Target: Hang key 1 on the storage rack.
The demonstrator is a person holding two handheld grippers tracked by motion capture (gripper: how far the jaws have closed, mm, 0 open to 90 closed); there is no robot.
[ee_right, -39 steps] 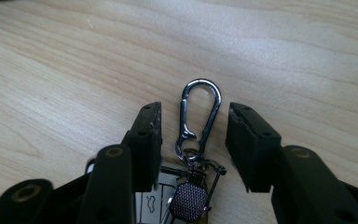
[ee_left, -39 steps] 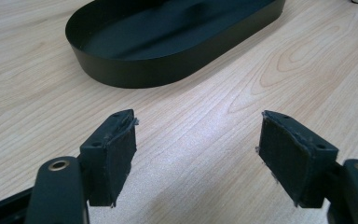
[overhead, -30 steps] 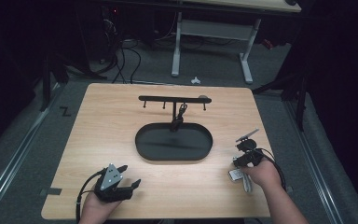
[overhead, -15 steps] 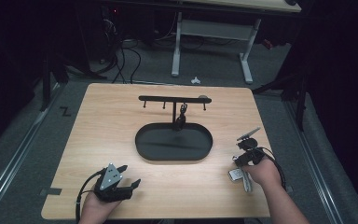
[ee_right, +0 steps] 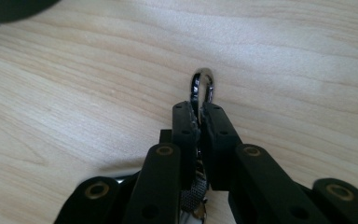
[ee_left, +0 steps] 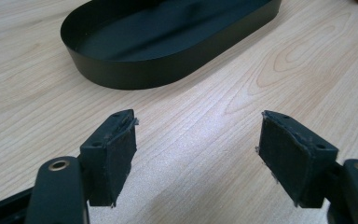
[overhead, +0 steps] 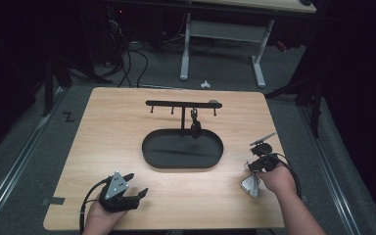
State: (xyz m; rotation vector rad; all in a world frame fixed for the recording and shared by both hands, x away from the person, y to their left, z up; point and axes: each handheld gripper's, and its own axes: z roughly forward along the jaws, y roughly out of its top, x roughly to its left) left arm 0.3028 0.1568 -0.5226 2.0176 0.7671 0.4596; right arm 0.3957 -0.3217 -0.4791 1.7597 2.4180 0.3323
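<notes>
I have my right gripper (ee_right: 200, 119) clamped on a small shiny metal clasp ring (ee_right: 202, 86), whose loop pokes out just past the pad tips over the pale wooden table (overhead: 127, 147); its jaws have just been closing, and now they pinch the ring with something mesh-like dangling below between them. In the high view this right gripper (overhead: 260, 155) sits near the table's right edge, well apart from the black oval metal tray (overhead: 182, 161) and the black hanging rack with small hooks (overhead: 183, 104) that rises behind it, where one dark item (overhead: 195, 128) already hangs from a hook.

My left gripper (ee_left: 196, 154) rests spread wide, empty, low over the wood, with the tray's wall just ahead of it; from above the left gripper (overhead: 127, 188) lies at the near left corner.

My worry is the grip itself: the ring is thin and slick, caught only at the pad tips, so it may twist or slip out as I lift. If it turns sideways, I judge its loop will miss the narrow hook. A hasty swing could also knock the rack or unseat the hanging piece.
</notes>
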